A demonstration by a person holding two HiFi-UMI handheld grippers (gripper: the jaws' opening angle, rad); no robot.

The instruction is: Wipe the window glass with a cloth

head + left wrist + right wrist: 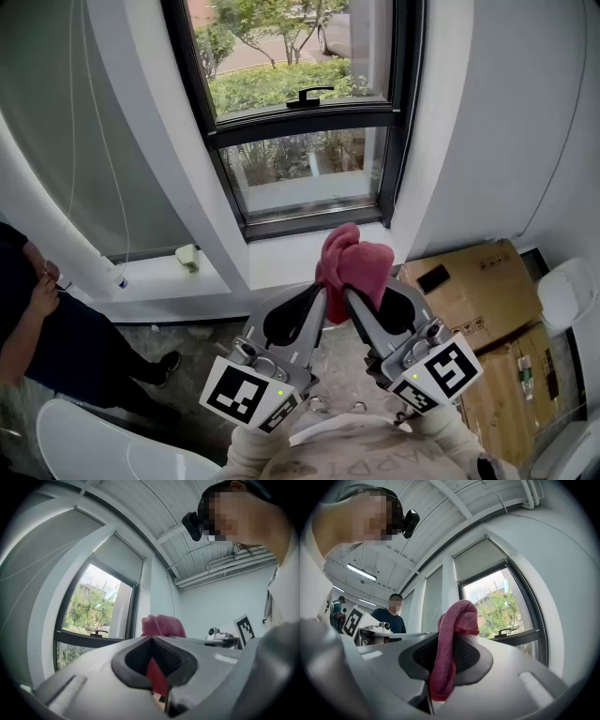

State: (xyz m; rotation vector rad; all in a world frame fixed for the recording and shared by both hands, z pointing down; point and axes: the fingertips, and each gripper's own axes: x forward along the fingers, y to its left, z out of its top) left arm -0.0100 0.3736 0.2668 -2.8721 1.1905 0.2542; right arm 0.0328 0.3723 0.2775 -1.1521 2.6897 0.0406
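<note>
A pink cloth (354, 262) is bunched between the tips of both grippers, held up in front of the window sill. My left gripper (322, 292) is shut on it; in the left gripper view a red strip of the cloth (157, 677) is pinched in the jaws and the bunch rises past the tip. My right gripper (350, 294) is shut on the cloth (449, 653) too, which drapes over its jaws. The window glass (305, 167) lies ahead in a black frame, with a black handle (309, 94) on the upper sash. The cloth is not touching the glass.
A person in dark clothes (37, 323) stands at the left. Flattened cardboard boxes (478, 292) lie at the right. A small pale object (187, 256) rests on the white sill (150, 279). Blind cords (111, 159) hang at the left.
</note>
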